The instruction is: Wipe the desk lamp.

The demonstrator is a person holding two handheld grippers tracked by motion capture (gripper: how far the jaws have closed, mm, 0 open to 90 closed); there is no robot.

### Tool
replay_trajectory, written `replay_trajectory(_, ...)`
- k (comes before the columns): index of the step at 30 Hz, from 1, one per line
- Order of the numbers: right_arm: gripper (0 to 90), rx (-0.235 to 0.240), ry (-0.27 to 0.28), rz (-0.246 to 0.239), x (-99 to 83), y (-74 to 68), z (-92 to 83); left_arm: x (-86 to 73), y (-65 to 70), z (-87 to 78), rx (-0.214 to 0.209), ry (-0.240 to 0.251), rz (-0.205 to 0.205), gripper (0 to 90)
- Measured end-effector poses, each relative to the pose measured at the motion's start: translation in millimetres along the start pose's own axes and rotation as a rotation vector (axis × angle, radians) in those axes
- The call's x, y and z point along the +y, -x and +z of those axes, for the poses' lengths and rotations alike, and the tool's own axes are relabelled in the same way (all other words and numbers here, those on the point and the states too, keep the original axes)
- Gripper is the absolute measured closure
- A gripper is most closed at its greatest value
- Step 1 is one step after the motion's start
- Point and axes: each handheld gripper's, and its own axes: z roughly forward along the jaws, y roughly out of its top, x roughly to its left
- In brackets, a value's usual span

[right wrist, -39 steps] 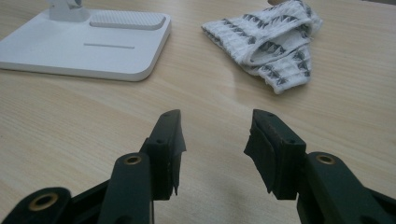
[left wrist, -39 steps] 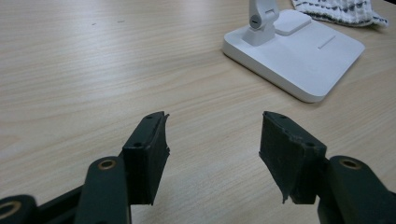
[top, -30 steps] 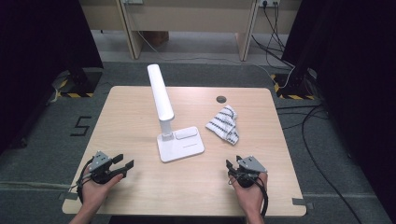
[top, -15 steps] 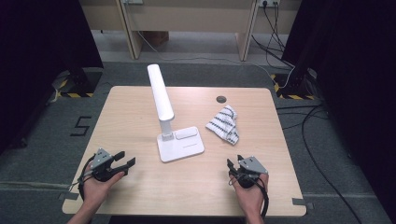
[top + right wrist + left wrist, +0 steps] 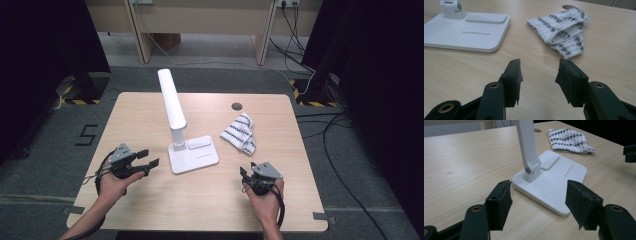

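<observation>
Left tool (image 5: 148, 158) near the desk's (image 5: 150, 107) front left corner, aimed at the lamp (image 5: 193, 156); jaws wide, just been opening further, nothing between them. Seen along the left tool (image 5: 538, 200), the lamp base just ahead, hinge and slanted arm rising from its near end. Right tool (image 5: 245, 176) near the front edge toward the right corner, jaws wide and empty. Along the right tool (image 5: 538, 80), pointed between the lamp base (image 5: 466, 30) and the cloth (image 5: 564, 27), apart from both. Lamp standing at desk centre, head tilted toward the back edge; cloth (image 5: 241, 133) crumpled just right of the base, not touching it.

Likely risks from here: gripping the thin arm high up could tip the lamp, the base being light and the head leaning away. Pinching the flat base edge could slip, smooth plastic giving little hold. Reaching across with the right tool could drag the cloth against the base.
</observation>
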Motion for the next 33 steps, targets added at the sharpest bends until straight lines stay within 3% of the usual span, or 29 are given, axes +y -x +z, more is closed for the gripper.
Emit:
replay_trajectory(4,58.1,0.052,-0.026,-0.004,5.1,-9.8,8.5,24.3,-2.4,18.9,-0.036,0.015,0.007,34.5)
replay_trajectory(6,59.8,0.067,-0.033,0.0,6.4,-12.6,10.7,29.2,-2.2,22.3,-0.043,0.018,0.013,34.5)
replay_trajectory(8,64.6,0.116,-0.06,0.017,8.1,-21.0,19.5,42.0,-0.2,32.3,-0.078,0.022,0.021,34.6)
replay_trajectory(11,67.6,0.151,-0.091,0.031,8.4,-27.1,25.8,49.8,1.4,38.3,-0.09,0.024,0.027,35.5)
replay_trajectory(12,71.2,0.181,-0.114,0.026,9.4,-33.8,32.4,57.4,1.9,44.5,-0.098,0.02,0.032,35.2)
replay_trajectory(15,75.5,0.208,-0.14,0.009,13.1,-43.5,40.2,67.0,0.9,51.0,-0.094,0.023,0.041,35.2)
replay_trajectory(24,81.3,0.244,-0.177,-0.025,21.2,-57.0,57.8,77.9,-9.3,66.9,-0.082,0.009,0.012,37.4)
replay_trajectory(26,83.0,0.25,-0.179,-0.028,23.0,-58.3,60.3,80.9,-11.4,73.0,-0.095,0.005,0.007,38.5)
replay_trajectory(32,85.9,0.258,-0.19,-0.042,28.7,-62.7,64.6,82.0,-13.1,78.1,-0.103,0.003,0.007,41.2)
replay_trajectory(33,86.1,0.264,-0.193,-0.042,29.4,-65.2,65.9,80.5,-13.3,76.4,-0.088,0.011,0.005,40.3)
